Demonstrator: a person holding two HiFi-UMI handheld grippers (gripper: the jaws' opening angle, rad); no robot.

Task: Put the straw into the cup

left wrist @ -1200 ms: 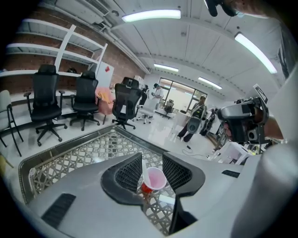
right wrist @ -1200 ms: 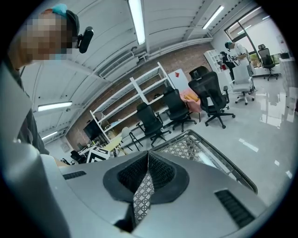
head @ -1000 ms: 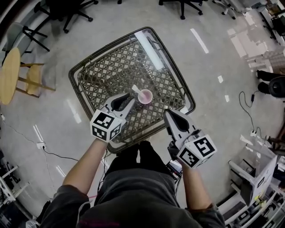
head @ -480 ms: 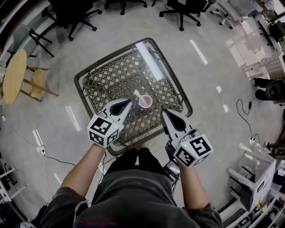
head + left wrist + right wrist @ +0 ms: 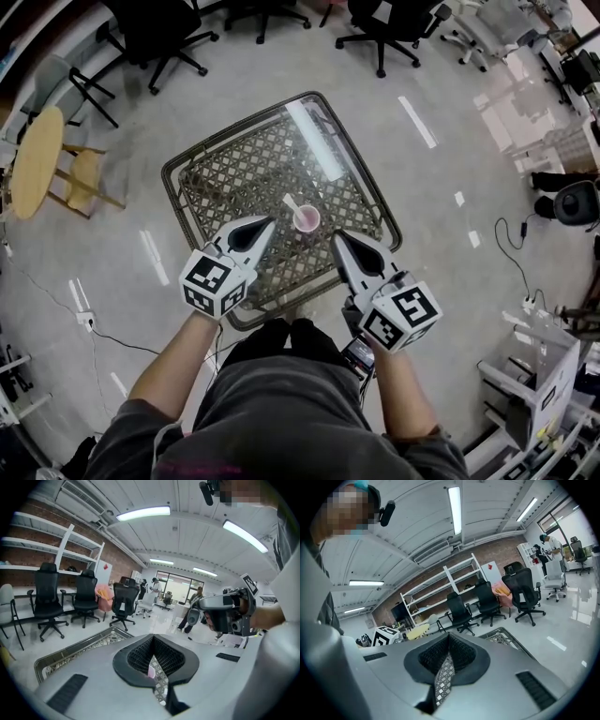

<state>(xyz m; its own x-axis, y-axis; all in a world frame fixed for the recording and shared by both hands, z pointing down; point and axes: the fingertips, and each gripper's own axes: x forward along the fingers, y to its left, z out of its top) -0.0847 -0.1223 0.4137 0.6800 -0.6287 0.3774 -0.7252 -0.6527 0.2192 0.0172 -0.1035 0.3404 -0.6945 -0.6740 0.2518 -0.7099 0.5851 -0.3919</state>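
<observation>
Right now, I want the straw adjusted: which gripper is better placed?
Probably left: the straw leans out of the cup on the left gripper's side; the right gripper would reach across the cup.

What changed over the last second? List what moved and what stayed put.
The left claw has just been closing and is now shut on nothing; it looks to have lifted a little away from the straw. The right claw, shut as before, seems to have risen slightly too. The straw stayed leaning in the cup, and the cup kept its place on the table.
</observation>
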